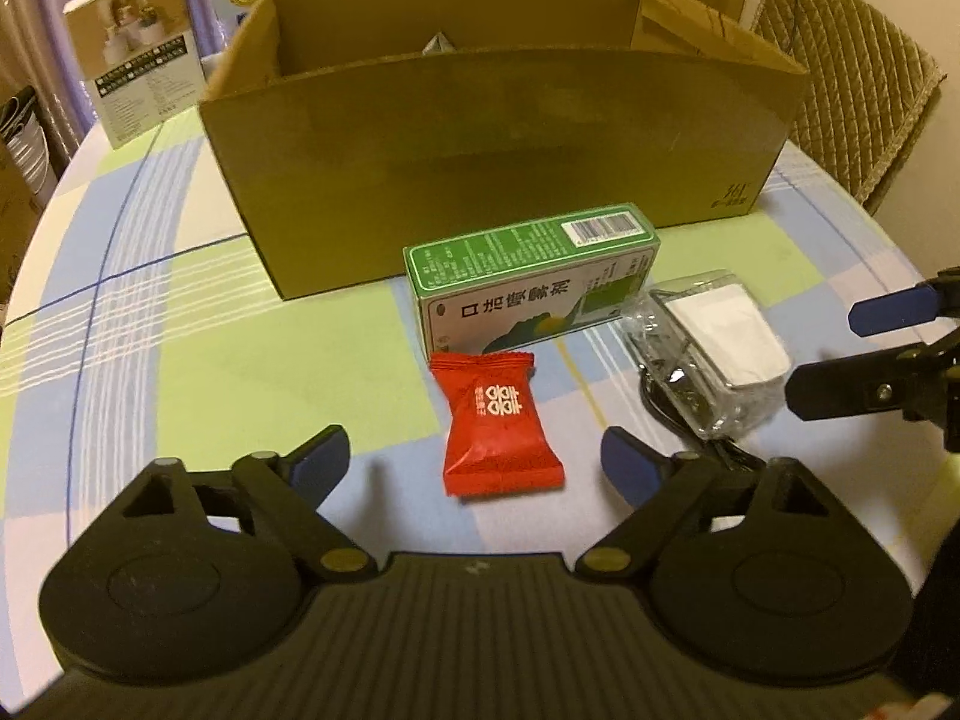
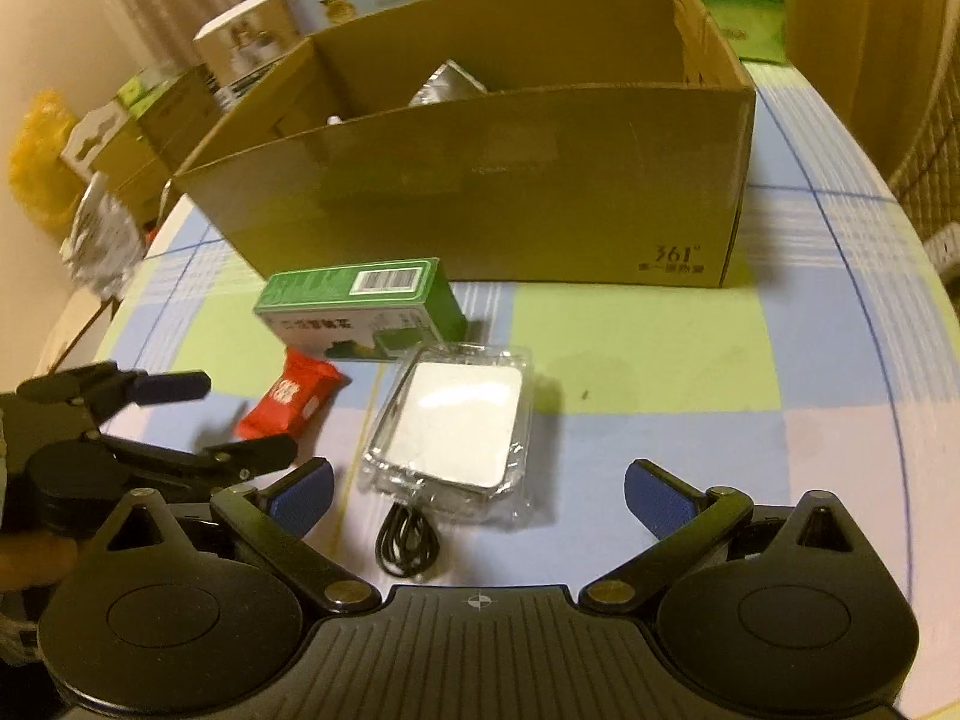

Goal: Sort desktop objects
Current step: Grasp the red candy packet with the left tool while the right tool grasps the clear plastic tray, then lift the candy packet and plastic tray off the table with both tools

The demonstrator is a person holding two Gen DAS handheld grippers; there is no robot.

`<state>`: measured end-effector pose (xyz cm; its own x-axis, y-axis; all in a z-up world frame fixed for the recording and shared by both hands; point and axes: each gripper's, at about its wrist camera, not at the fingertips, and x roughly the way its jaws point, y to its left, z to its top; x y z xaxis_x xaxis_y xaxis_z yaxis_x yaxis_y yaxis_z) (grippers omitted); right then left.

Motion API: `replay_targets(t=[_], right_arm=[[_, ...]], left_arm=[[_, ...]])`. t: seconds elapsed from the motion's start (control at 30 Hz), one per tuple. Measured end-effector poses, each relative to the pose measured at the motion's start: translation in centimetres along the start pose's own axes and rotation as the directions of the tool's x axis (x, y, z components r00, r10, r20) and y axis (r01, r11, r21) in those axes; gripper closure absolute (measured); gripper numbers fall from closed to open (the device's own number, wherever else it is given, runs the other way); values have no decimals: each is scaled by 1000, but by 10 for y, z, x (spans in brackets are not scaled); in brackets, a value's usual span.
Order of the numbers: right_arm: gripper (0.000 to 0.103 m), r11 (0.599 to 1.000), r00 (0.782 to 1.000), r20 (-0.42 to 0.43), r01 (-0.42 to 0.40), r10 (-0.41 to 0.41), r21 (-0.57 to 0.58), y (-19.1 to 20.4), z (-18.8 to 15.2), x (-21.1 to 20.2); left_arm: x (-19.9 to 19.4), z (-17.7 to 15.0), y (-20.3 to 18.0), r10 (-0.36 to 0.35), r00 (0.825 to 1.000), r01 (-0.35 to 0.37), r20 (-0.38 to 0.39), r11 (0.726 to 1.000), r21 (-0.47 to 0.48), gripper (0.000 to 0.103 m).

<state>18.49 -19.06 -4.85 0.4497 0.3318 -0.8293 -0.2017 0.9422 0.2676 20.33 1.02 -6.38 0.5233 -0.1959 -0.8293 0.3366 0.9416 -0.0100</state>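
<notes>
A red snack packet (image 1: 501,423) lies on the checked tablecloth, just ahead of my left gripper (image 1: 474,462), which is open with the packet between and beyond its blue pads. Behind the packet stands a green and white medicine box (image 1: 531,276). A clear plastic bag holding a white charger and a black cable (image 1: 711,354) lies to the right. In the right wrist view my right gripper (image 2: 477,495) is open just short of that bag (image 2: 456,420), with the cable coil (image 2: 408,543) close in front. The red packet (image 2: 294,399), green box (image 2: 360,306) and left gripper (image 2: 231,417) show at left.
A large open cardboard box (image 1: 498,138) stands behind the objects, with a silvery item (image 2: 444,84) inside. A small white product box (image 1: 135,42) stands at the back left. A quilted chair back (image 1: 852,78) is at the right. Cartons crowd beyond the table's left edge (image 2: 120,138).
</notes>
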Motion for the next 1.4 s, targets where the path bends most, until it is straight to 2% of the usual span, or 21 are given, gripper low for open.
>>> replay_targets(t=[0.1,0.17,0.23,0.4,0.43,0.5,0.57,0.67,0.8,0.93,1.13,1.3,1.4], right_arm=[[2,999,1000,14,0,0,54,-5,1,8],[2,997,1000,26,-2,0,80,-7,1,12],[3,996,1000,30,-12,9,89,-5,1,18],[18,995,1000,14,-18,17,95,0,-2,33],[21,995,1000,13,-18,17,102,0,-3,35],[34,994,1000,19,-16,14,106,-1,-3,38],[42,995,1000,25,-13,10,96,0,-3,37],[44,998,999,29,12,-14,62,3,-4,32],[45,997,998,45,47,-49,54,0,-5,21],[45,993,992,46,115,-116,26,-2,-10,9],[45,988,988,2,153,-153,-17,-9,-30,8],[33,984,985,0,174,-175,-23,-17,-41,5],[31,987,987,-5,162,-162,-10,-24,-43,5]], left_arm=[[10,1,3,-15,1000,15,-10,1000,-12,28],[13,1,4,-10,1000,9,-8,1000,-12,30],[15,1,7,-6,1000,6,-7,1000,-17,41],[16,-2,10,-16,1000,16,-9,1000,-26,64],[17,-2,10,-17,1000,17,-10,1000,-25,65],[18,-4,10,-15,1000,15,-9,1000,-20,65],[17,-5,10,-15,1000,15,-4,1000,-24,66],[15,-7,9,-8,1000,8,-2,1000,-20,67],[7,-10,6,-13,1000,13,4,1000,-16,67],[-6,-17,-1,-21,1000,21,7,1000,-2,67],[-14,-38,-13,-29,1000,29,-5,999,40,66],[-14,-47,-14,-29,1000,29,-2,998,63,65],[-14,-47,-15,-25,1000,24,11,996,87,65]])
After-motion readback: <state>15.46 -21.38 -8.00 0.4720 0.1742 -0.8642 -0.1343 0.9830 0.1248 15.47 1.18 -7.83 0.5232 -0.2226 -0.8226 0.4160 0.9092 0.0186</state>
